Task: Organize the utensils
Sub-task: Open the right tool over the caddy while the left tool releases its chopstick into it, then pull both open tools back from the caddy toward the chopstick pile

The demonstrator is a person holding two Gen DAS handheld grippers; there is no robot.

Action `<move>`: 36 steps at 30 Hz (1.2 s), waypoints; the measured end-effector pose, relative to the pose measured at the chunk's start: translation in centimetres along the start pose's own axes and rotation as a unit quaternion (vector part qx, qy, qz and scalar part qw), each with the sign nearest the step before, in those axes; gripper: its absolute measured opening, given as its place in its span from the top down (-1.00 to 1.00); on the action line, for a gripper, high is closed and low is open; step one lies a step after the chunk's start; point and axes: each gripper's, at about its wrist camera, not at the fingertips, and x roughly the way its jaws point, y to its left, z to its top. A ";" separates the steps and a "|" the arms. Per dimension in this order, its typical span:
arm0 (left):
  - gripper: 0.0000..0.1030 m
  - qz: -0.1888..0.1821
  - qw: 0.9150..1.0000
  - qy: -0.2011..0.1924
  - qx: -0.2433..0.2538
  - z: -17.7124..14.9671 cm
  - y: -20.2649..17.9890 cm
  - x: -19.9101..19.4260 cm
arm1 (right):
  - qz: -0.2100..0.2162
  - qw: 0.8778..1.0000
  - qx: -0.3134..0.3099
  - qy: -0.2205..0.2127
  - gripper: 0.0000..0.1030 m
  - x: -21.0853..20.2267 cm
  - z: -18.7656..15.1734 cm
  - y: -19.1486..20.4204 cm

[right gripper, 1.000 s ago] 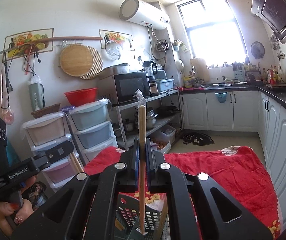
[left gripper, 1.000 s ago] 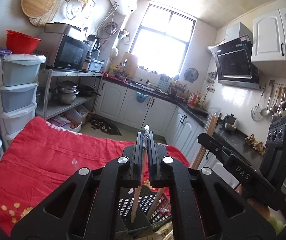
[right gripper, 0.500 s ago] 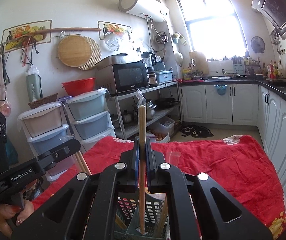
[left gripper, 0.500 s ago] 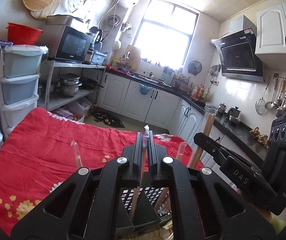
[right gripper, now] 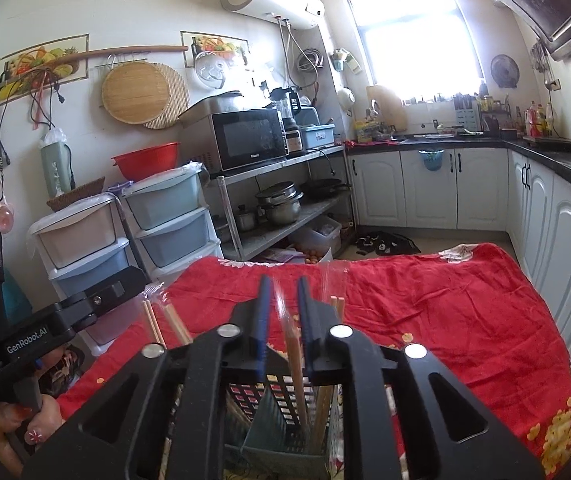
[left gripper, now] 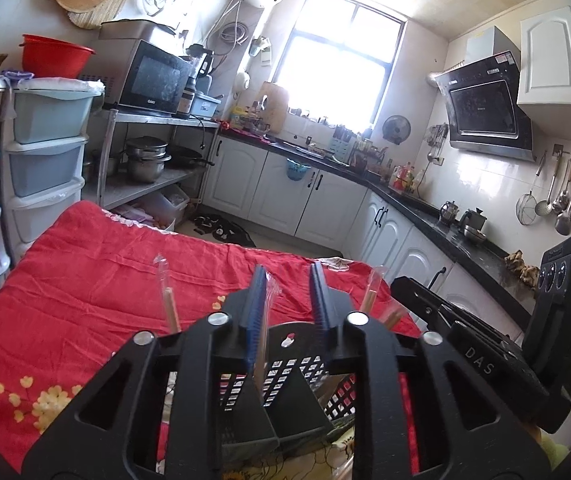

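**Basket Bottoms and Chopstick Ends Out of Sight**

The utensil basket [left gripper: 309, 364] was largely masked by the left gripper [left gripper: 287, 280]. The wrapped chopsticks [right gripper: 295, 352] vanished into a compartment, lower ends unseen. Whether they touched either pad stayed unclear. A hand [right gripper: 25, 424] was cut off at the frame's edge.

The left gripper [left gripper: 288, 300] is opening above a black utensil basket [left gripper: 285, 364], a wrapped chopstick [left gripper: 263, 332] loose between its jaws.
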 end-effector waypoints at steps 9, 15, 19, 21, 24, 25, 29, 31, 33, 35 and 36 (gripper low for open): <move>0.12 0.008 1.000 -0.002 -0.006 -0.3 0.1 -1.4 | -0.005 1.000 0.008 0.006 0.43 -1.6 -0.3 -0.5; -0.21 0.014 1.000 -0.009 -0.010 -0.2 0.1 -2.6 | -0.004 1.000 0.005 0.012 0.30 -2.8 -0.4 -0.4; -0.54 0.019 1.000 -0.014 -0.014 -0.1 0.4 -3.4 | -0.004 1.000 -0.001 0.013 0.17 -3.5 -0.5 -0.2; -0.73 0.018 1.000 -0.015 -0.019 -0.2 0.6 -3.7 | -0.005 1.000 -0.003 0.012 0.10 -4.0 -0.6 -0.1; -0.79 0.019 0.999 -0.021 -0.022 -0.3 0.6 -4.4 | -0.005 1.000 -0.007 0.012 0.00 -4.5 -0.7 0.2; -0.79 0.021 0.999 -0.022 -0.022 -0.3 0.7 -4.6 | -0.006 1.000 -0.008 0.011 -0.01 -4.7 -0.8 0.3; -0.79 0.024 0.999 -0.024 -0.027 -0.4 0.8 -5.3 | -0.008 1.000 -0.013 0.008 -0.11 -5.6 -0.9 0.5; -0.79 0.026 0.999 -0.024 -0.030 -0.5 1.0 -5.6 | -0.009 1.000 -0.014 0.006 -0.16 -5.9 -1.0 0.4; -0.79 0.027 0.999 -0.023 -0.030 -0.6 1.0 -5.8 | -0.010 1.000 -0.017 0.005 -0.23 -6.4 -1.1 0.5; -0.79 0.029 0.999 -0.024 -0.027 -0.8 1.0 -6.2 | -0.010 1.000 -0.020 0.004 -0.26 -6.7 -1.2 0.6; -0.79 0.030 0.999 -0.024 -0.026 -0.8 1.0 -6.2 | -0.010 1.000 -0.020 0.003 -0.28 -6.9 -1.3 0.7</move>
